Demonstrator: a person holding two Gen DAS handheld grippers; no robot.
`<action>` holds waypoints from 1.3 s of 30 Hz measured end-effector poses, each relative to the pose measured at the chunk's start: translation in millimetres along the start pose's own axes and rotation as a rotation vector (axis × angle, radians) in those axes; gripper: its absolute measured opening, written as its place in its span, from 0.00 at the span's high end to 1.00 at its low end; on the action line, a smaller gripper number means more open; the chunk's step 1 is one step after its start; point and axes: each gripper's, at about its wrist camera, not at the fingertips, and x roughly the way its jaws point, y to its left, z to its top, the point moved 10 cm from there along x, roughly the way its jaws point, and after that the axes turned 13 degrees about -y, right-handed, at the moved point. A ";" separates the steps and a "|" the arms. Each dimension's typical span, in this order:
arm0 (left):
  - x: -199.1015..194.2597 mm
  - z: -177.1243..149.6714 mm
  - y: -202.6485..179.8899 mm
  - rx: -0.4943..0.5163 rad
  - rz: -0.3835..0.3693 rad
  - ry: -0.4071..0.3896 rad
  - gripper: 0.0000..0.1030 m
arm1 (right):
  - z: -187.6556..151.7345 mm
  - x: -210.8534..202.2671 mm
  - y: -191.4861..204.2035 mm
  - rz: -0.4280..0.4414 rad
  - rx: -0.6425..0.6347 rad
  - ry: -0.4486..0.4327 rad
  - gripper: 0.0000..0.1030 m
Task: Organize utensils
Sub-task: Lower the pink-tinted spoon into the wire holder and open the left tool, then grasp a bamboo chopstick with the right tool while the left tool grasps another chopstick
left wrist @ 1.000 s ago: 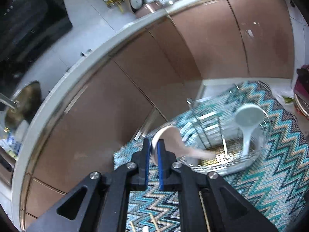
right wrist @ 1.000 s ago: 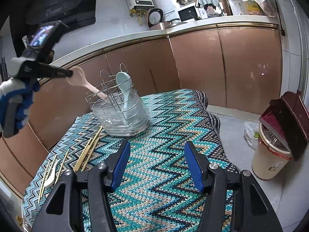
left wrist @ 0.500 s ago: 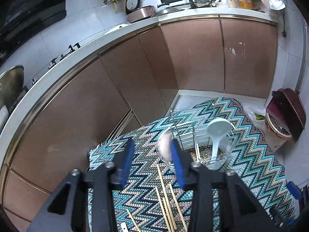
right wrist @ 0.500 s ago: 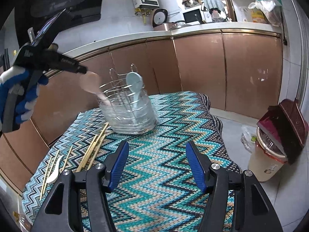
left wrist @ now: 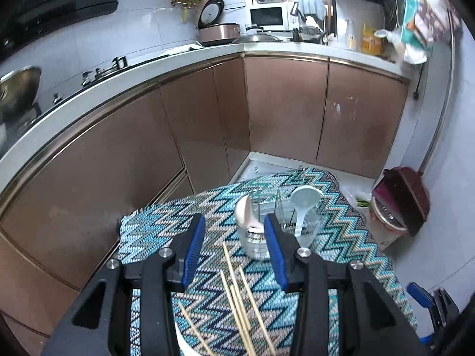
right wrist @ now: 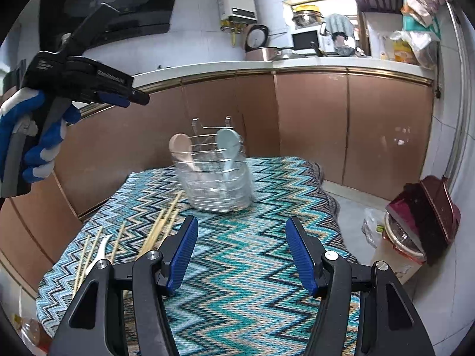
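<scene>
A clear utensil holder with a wire rack stands on the zigzag cloth. A pink spoon and a pale blue spoon stand in it, bowls up. My left gripper hangs open above and short of the holder, gripping nothing; the pink spoon shows beyond its fingers. In the right wrist view, the left gripper sits high at the left in a gloved hand. My right gripper is open and empty over the cloth. Several chopsticks and a white spoon lie loose at the left.
Brown cabinets under a white counter run behind and to the left of the table. A bin with a dark red lid stands on the floor at the right. The cloth's edge drops off just past the holder.
My left gripper let go of the pink spoon, opened, then rose and drew back; the spoon now stands in the holder. My right gripper drew back and up a little.
</scene>
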 end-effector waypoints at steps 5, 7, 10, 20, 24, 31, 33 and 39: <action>-16.1 -33.6 30.4 -0.044 -0.009 0.072 0.62 | 2.5 5.5 27.7 0.081 0.015 0.033 0.41; -13.5 -54.2 39.3 -0.075 -0.031 0.120 0.63 | 0.3 13.8 37.3 0.117 0.042 0.068 0.48; -1.8 -84.4 49.6 -0.131 -0.057 0.191 0.63 | -7.0 29.5 51.2 0.135 0.032 0.124 0.56; 79.2 -171.3 42.6 -0.313 -0.139 0.456 0.73 | -52.0 89.9 76.8 0.156 0.009 0.326 0.70; 110.8 -183.5 40.3 -0.355 -0.141 0.512 0.78 | -66.9 111.5 77.0 0.156 -0.001 0.380 0.70; 146.0 -193.5 32.9 -0.355 -0.137 0.571 0.84 | -81.2 146.0 85.0 0.182 -0.014 0.451 0.78; 153.0 -196.3 31.2 -0.354 -0.136 0.584 0.84 | -84.3 157.9 88.4 0.186 -0.022 0.468 0.79; 169.1 -206.0 24.1 -0.343 -0.149 0.620 0.88 | -90.4 182.4 97.3 0.193 -0.054 0.500 0.80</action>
